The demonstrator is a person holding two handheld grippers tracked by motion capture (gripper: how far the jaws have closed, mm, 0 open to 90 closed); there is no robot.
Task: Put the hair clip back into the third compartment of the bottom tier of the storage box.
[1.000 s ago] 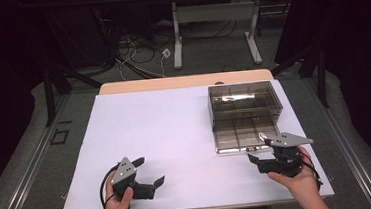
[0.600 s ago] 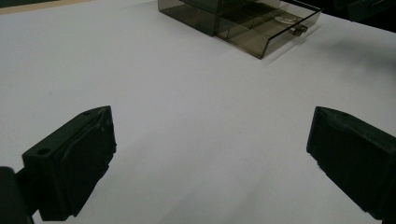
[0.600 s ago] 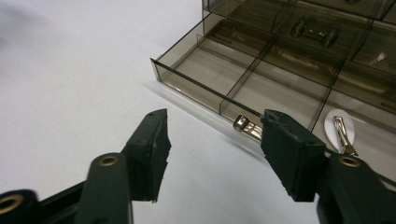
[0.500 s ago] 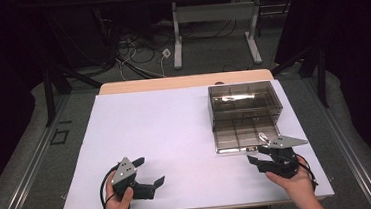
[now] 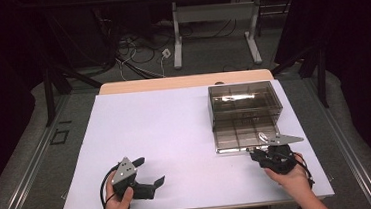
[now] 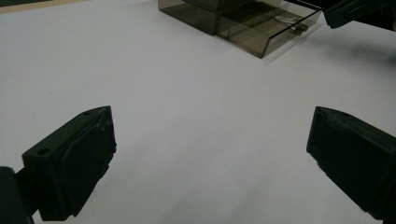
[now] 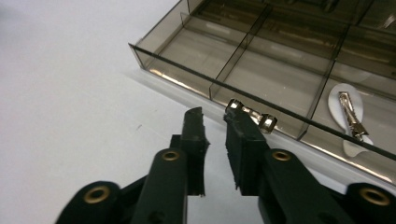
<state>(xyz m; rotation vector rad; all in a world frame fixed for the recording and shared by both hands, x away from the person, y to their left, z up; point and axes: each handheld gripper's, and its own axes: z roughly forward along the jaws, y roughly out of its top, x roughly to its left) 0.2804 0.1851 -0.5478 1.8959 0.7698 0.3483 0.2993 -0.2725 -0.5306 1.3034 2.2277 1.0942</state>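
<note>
Metal clip (image 7: 251,115) at right gripper (image 7: 212,116) tip, jaws just closing, nearly together, beside tray (image 7: 201,86) edge.

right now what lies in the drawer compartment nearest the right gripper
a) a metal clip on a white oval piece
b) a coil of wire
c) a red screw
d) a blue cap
a: in the right gripper view a metal clip lies on a white oval piece in the smoky clear drawer, just past the right gripper.
</note>
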